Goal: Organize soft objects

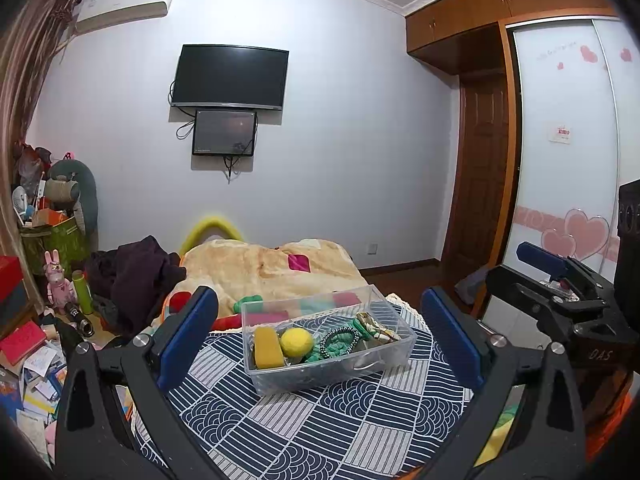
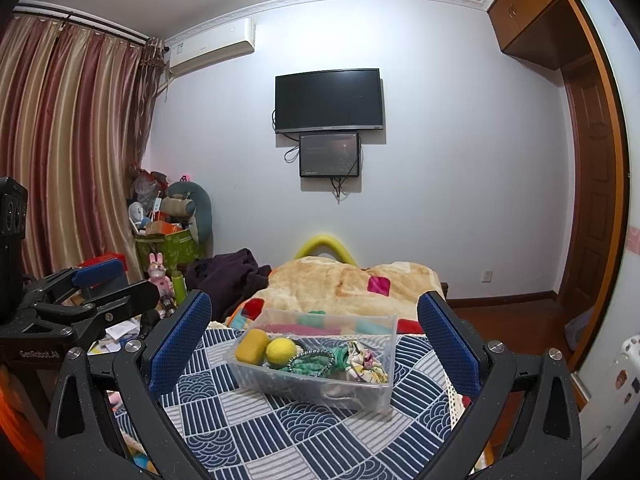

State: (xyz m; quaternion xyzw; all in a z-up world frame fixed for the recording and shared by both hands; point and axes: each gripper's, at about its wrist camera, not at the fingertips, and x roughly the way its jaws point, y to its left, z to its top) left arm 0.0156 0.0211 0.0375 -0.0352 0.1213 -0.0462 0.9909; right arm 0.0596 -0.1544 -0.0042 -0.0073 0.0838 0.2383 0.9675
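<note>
Soft objects — a yellow sponge (image 1: 267, 347), yellow ball (image 1: 296, 341), green hair tie (image 1: 340, 342) and floral scrunchie (image 1: 374, 326) — lie in a clear bin (image 1: 394, 354) on the bed (image 1: 280, 420), ahead of the left gripper (image 1: 320, 340) and right gripper (image 2: 316, 340), both spread wide and empty.

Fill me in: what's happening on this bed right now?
A person holds a gripper in each hand, and both the left gripper and the right gripper are open and holding nothing, hanging short of a clear plastic bin on the patterned blue cover. The bin already holds a yellow sponge, a yellow ball, green hair ties and a floral scrunchie. Nothing is being handled at this moment.
</note>
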